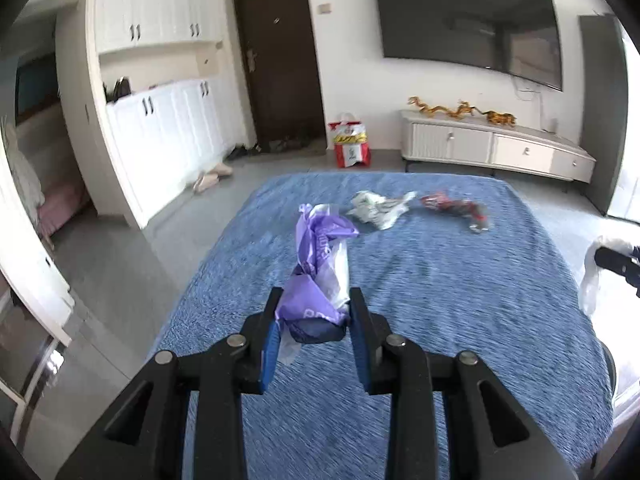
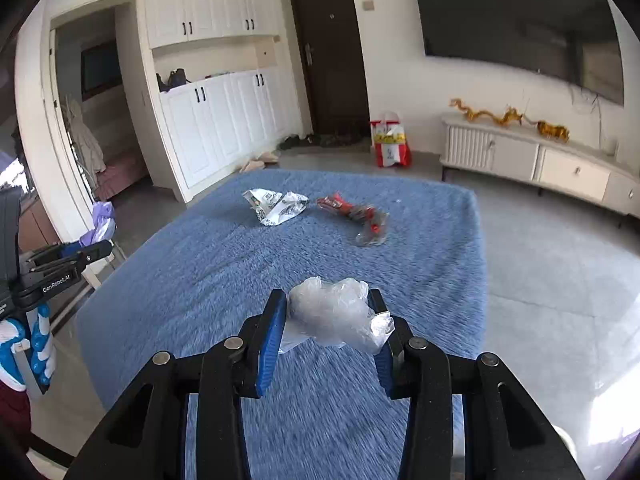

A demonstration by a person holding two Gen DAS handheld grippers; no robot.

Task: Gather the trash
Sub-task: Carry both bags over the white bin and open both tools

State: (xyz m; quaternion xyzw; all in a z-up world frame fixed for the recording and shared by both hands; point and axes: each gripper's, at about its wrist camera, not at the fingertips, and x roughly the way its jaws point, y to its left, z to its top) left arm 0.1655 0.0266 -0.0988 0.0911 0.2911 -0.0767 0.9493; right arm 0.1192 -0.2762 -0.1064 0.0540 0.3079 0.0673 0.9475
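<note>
My left gripper (image 1: 314, 312) is shut on a crumpled purple and white plastic bag (image 1: 320, 256) and holds it above the blue rug (image 1: 440, 300). My right gripper (image 2: 330, 312) is shut on a clear crumpled plastic bag (image 2: 332, 314) above the same rug (image 2: 200, 280). A white crumpled wrapper (image 1: 378, 208) (image 2: 276, 206) and a red and clear wrapper (image 1: 456, 208) (image 2: 354, 214) lie on the rug's far part. The left gripper with the purple bag shows at the left edge of the right wrist view (image 2: 86, 254). The right gripper shows at the right edge of the left wrist view (image 1: 616, 262).
A red and white shopping bag (image 1: 350, 144) stands on the floor by the dark door (image 1: 280, 60). White cabinets (image 1: 168, 128) line the left wall. A low TV console (image 1: 496, 146) stands at the right under a wall TV (image 1: 472, 20). Shoes (image 1: 212, 176) lie near the cabinets.
</note>
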